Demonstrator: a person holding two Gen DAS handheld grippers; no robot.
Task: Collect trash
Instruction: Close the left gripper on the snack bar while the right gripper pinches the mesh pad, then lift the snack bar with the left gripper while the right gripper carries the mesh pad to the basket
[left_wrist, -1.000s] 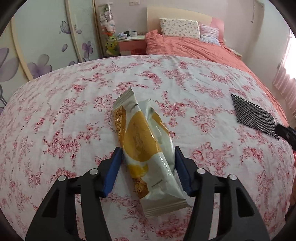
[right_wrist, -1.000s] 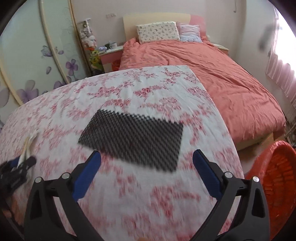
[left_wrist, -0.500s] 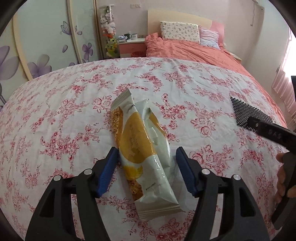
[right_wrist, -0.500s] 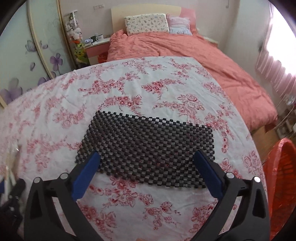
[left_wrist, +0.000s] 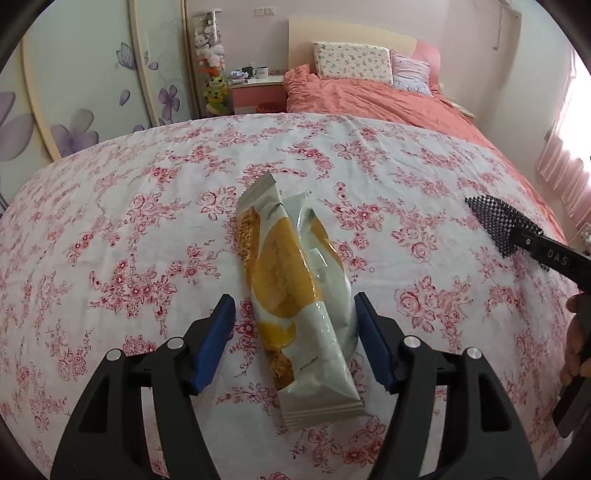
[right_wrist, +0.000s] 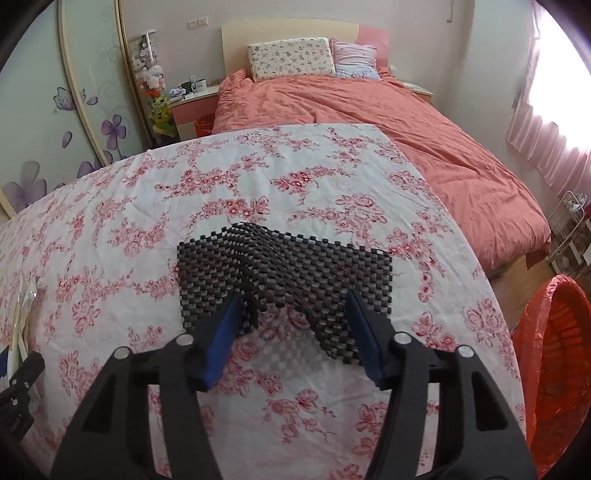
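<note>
A white and yellow snack wrapper (left_wrist: 295, 295) lies on the floral cloth (left_wrist: 129, 229). My left gripper (left_wrist: 293, 336) is open, its blue pads on either side of the wrapper's near half, the right pad close to it. A black mesh mat (right_wrist: 284, 273) lies on the cloth, its near edge bunched and lifted between the open pads of my right gripper (right_wrist: 291, 336). The mat also shows in the left wrist view (left_wrist: 495, 221), with the right gripper's arm over it. The wrapper's edge shows in the right wrist view (right_wrist: 22, 306).
An orange basket lined with a red bag (right_wrist: 554, 369) stands on the floor at the right, below the cloth's edge. A bed with a coral duvet (right_wrist: 369, 122) lies beyond. A nightstand (left_wrist: 255, 92) and wardrobe doors (left_wrist: 74, 92) stand at the back left.
My left gripper's pads have spread away from the wrapper. My right gripper has moved forward onto the mat and narrowed, and the mat's near edge has bunched up between the pads.
</note>
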